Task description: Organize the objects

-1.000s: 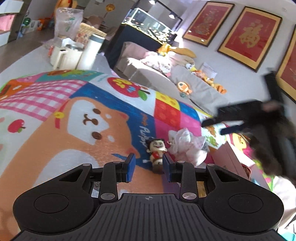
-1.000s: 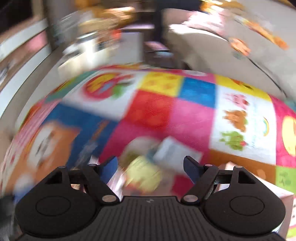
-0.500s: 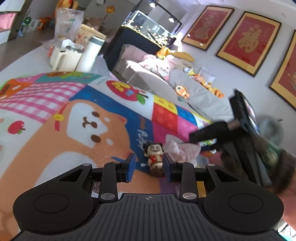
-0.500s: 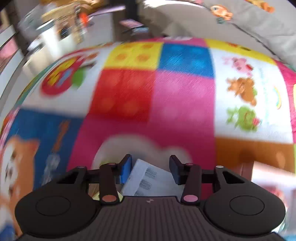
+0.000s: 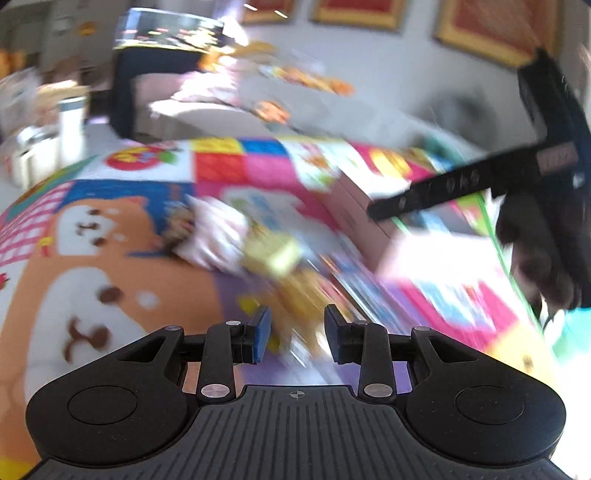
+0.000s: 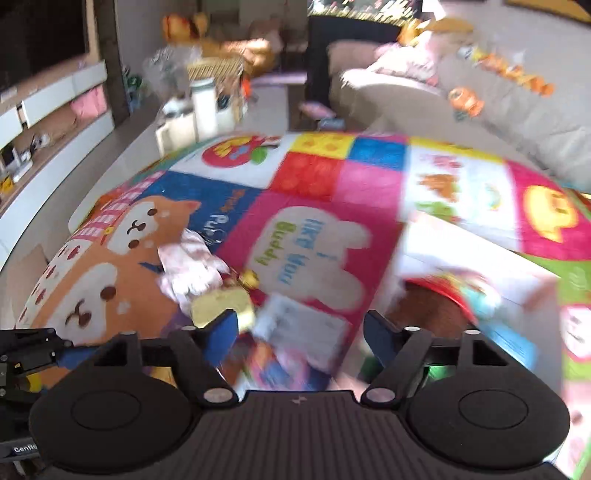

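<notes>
Colourful patchwork play mat (image 6: 314, 177), beige sofa (image 6: 517, 122) just behind, framed wall pictures (image 5: 495, 26).

A home living room. A bright patchwork play mat (image 6: 306, 192) with cartoon animals spreads ahead of both tools. Beyond it, ahead and to the right, a grey sofa (image 6: 517, 110) carries soft toys (image 6: 465, 99). Red prints in gold frames (image 5: 491, 26) hang on the wall above it. Far ahead stands a dark cabinet with a glass case (image 5: 166, 33) on top. To the left run low white shelves (image 6: 48, 107) below a dark screen (image 6: 40, 37), with white jugs (image 6: 192, 118) on the floor nearby.
</notes>
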A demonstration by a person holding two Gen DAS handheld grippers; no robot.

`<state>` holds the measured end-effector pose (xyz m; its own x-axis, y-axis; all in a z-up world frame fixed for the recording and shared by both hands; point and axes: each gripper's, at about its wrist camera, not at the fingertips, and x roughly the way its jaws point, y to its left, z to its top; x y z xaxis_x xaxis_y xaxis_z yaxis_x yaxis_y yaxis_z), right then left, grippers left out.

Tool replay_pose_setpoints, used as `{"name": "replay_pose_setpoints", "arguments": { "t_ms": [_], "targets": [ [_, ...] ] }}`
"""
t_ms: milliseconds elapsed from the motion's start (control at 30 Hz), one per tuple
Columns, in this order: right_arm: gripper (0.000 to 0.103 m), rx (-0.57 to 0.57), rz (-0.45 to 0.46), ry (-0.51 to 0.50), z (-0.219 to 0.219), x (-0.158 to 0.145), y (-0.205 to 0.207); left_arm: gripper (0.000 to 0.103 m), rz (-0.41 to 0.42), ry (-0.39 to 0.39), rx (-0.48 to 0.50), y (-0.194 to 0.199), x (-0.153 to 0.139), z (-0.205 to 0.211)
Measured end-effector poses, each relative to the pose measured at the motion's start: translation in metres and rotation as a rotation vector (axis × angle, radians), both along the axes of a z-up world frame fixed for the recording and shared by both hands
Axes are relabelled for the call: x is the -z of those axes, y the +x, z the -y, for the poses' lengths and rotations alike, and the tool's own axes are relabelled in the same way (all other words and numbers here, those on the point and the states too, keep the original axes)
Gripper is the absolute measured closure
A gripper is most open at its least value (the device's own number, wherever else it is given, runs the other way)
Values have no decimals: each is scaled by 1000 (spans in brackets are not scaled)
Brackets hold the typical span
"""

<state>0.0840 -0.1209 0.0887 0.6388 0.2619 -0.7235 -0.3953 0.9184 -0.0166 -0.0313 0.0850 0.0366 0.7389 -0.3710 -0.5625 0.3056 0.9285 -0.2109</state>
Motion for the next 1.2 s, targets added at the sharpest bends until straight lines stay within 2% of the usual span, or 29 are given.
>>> {"name": "replay_pose_setpoints", "arguments": {
  "t_ms": [133,267,300,367,433,500,567,633,700,800,900,1000,1100,1200],
  "targets": [
    [22,128,49,-29,48,15,-45,68,-47,124,59,-15,6,39],
    [17,279,69,-46,93,48,-74,67,-120,225,100,-13,18,71],
    [17,313,65,-49,102,56,-79,57,-123,241,108,-15,20,79],
    [16,356,41,-24,117,70,-82,53,-124,269,119,-14,20,92],
    [13,397,6,42,134,79,-84,48,-150,248,113,-7,19,99],
    [0,407,20,100,145,85,-86,36,-165,235,109,-1,20,106],
    [0,411,30,124,148,89,-87,26,-177,260,127,-1,21,117],
    [0,408,41,126,147,92,-86,27,-187,290,146,-2,19,126],
    [0,403,42,117,142,93,-84,34,-207,269,162,-6,11,128],
    [0,402,45,114,141,95,-88,34,-125,242,126,-14,-13,129],
    [0,403,49,141,146,94,-90,33,-82,214,54,3,-27,127],
    [0,405,53,168,150,94,-92,33,-101,246,-25,36,-17,128],
    [0,406,55,188,153,93,-93,35,-122,320,-45,61,-1,135],
    [0,407,55,189,152,93,-93,35,-176,301,-46,81,11,137]
  ]
}}
